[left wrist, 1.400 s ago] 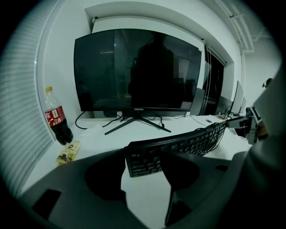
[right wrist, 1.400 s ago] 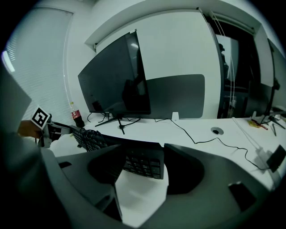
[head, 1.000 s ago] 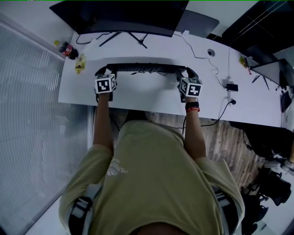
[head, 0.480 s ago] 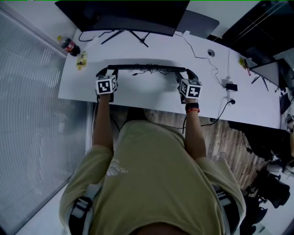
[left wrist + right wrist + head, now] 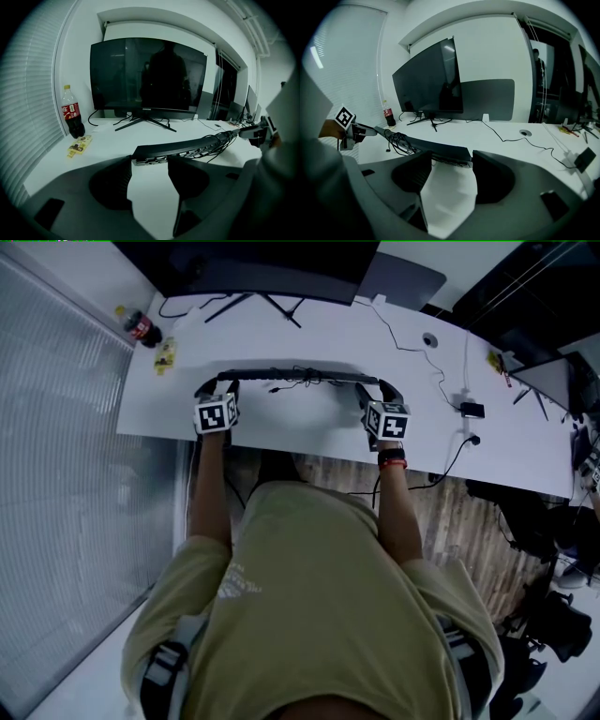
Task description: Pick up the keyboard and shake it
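The black keyboard point(image 5: 300, 378) hangs in the air above the white desk point(image 5: 309, 432), seen almost edge-on, with its bundled cable point(image 5: 302, 384) dangling from the middle. My left gripper point(image 5: 217, 385) is shut on its left end and my right gripper point(image 5: 380, 388) on its right end. In the left gripper view the keyboard point(image 5: 187, 146) runs off to the right from between the left gripper's point(image 5: 150, 164) jaws. From between the jaws of the right gripper point(image 5: 451, 164), the keyboard point(image 5: 436, 149) stretches left to the other gripper's marker cube point(image 5: 344, 117).
A large dark monitor point(image 5: 147, 77) on a splayed stand rises at the back of the desk. A cola bottle point(image 5: 141, 329) and a yellow packet point(image 5: 166, 357) lie at the far left. Cables, a grommet point(image 5: 430, 338) and a small black adapter point(image 5: 472, 410) sit on the right.
Both grippers have carried the keyboard slightly farther from the person. It has tipped, so it shows a thinner edge than one second ago. Both grips are unchanged.
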`<action>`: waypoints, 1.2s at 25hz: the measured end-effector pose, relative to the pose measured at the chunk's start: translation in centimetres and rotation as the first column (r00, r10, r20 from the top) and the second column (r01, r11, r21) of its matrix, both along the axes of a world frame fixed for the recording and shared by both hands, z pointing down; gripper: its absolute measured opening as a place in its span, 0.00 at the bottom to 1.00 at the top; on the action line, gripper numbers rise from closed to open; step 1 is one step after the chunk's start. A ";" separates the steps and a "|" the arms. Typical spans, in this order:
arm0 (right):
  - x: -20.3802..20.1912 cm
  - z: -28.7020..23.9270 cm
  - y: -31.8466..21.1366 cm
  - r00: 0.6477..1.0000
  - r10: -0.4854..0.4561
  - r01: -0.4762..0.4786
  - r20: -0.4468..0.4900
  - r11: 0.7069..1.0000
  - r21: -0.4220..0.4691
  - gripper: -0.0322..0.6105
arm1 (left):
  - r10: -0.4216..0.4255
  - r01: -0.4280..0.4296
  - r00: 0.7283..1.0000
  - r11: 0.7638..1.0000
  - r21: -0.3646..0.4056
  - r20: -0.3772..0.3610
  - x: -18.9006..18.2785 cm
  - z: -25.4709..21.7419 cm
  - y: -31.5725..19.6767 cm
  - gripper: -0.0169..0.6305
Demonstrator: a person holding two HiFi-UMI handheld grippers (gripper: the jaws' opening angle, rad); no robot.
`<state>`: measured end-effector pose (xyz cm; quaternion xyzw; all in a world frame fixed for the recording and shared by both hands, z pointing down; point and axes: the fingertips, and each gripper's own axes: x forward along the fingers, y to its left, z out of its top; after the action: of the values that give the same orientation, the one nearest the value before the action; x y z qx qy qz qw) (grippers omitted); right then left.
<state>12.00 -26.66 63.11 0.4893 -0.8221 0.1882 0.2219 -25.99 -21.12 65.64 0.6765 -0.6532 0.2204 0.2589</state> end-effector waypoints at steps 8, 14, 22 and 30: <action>0.1 0.9 1.8 1.000 -0.010 0.010 -0.023 1.000 -0.010 0.48 | -0.006 0.006 1.000 1.000 -0.009 -0.001 0.1 1.0 1.6 0.41; 0.3 2.3 3.4 0.998 -0.020 0.018 -0.056 0.999 -0.047 0.48 | -0.012 0.012 1.000 1.000 -0.027 -0.009 0.4 2.2 2.9 0.41; 0.4 4.1 4.9 0.994 -0.037 0.028 -0.104 0.995 -0.094 0.48 | -0.021 0.020 0.999 0.998 -0.054 -0.025 0.5 3.6 4.3 0.41; -1.8 6.5 5.8 0.998 0.055 -0.050 0.025 0.985 -0.167 0.31 | 0.085 -0.082 0.995 0.996 -0.044 0.051 4.6 4.6 3.8 0.06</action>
<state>10.23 -20.86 69.60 0.4879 -0.7935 0.2689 0.2449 -21.37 -17.33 70.21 0.6916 -0.6262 0.2627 0.2462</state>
